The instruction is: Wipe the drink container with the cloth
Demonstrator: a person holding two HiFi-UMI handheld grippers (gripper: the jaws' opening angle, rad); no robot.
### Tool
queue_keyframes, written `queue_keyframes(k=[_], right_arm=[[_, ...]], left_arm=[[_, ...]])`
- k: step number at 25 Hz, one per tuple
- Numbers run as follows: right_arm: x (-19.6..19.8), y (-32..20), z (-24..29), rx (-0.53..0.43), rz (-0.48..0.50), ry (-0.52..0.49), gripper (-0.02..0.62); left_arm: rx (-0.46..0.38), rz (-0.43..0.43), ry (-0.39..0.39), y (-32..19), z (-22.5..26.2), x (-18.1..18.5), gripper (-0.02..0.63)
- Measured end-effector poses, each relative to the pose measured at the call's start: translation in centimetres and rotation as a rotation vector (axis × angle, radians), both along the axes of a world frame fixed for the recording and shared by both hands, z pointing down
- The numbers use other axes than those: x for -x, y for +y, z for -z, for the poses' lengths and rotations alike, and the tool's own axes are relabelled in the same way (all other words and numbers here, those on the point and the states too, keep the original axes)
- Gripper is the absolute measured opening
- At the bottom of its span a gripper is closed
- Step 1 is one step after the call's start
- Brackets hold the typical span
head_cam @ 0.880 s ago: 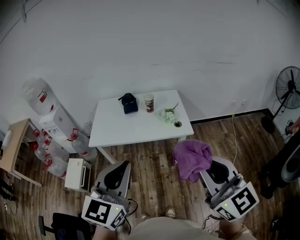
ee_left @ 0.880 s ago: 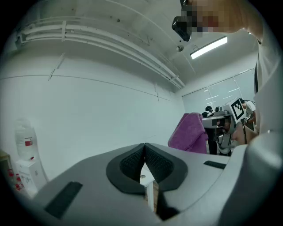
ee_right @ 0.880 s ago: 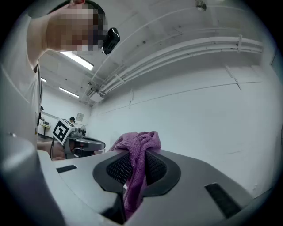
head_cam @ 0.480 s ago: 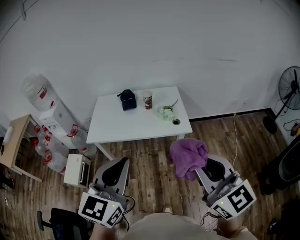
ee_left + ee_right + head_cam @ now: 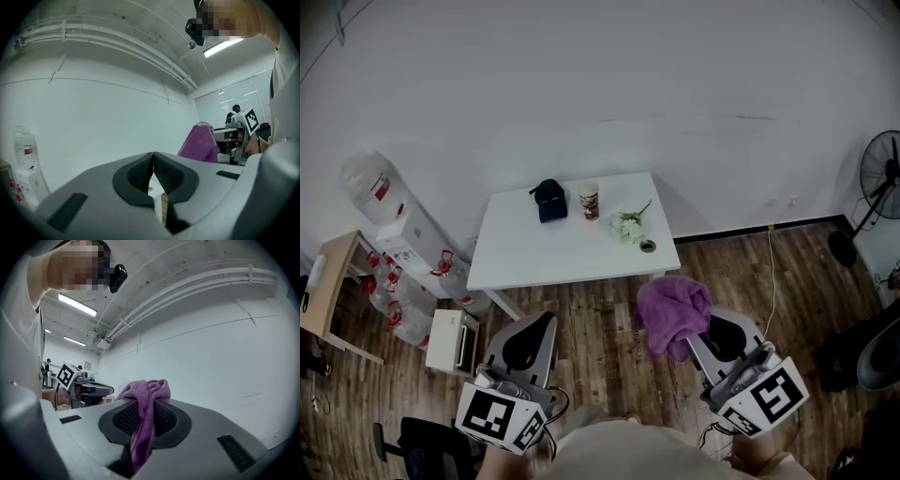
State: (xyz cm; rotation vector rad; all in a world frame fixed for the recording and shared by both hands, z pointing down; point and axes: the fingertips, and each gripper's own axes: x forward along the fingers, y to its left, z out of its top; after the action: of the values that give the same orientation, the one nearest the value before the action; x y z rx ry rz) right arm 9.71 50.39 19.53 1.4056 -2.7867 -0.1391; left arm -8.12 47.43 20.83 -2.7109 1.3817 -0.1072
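Two tools held level above the wood floor, on the near side of the white tabletop [image 5: 553, 258].
The right tool [image 5: 143, 414] is clamped on the purple cloth [image 5: 673, 312], which bunches up over its jaws. The left tool [image 5: 153, 161] has its jaws pressed together with nothing between them. The drink container [image 5: 589, 200], a cup, stands upright near the tabletop's far edge, between a dark bag [image 5: 549, 200] on its left and white flowers [image 5: 627, 227] on its right, well apart from both tools.

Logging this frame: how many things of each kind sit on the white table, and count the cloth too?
Cup: 1
Dark blue item: 1
Flower sprig: 1
Small round item: 1
Purple cloth: 1
Total: 5
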Motion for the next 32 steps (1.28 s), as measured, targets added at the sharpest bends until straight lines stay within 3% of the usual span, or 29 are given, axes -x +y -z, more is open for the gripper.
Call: queue_keyframes(k=[15,23,32], right_arm=[[-0.5,-5.9,-3.6,0.073,0.015,-0.015,0.074],[-0.7,-13.3,-4.6,0.097,-0.067,0.011,0.074],[2.4,-24.1,-3.9,0.119,-0.128,0.035,0.074]], left_arm=[[0.074,-0.025,0.001,-6.2,-3.7,-1.1,0.02],[0.076,-0.088,-0.027,-14.2,-4.8,-1.4,0.02],[0.09,-0.121,-0.02,-25.7,-3.8,2.6,0.02]])
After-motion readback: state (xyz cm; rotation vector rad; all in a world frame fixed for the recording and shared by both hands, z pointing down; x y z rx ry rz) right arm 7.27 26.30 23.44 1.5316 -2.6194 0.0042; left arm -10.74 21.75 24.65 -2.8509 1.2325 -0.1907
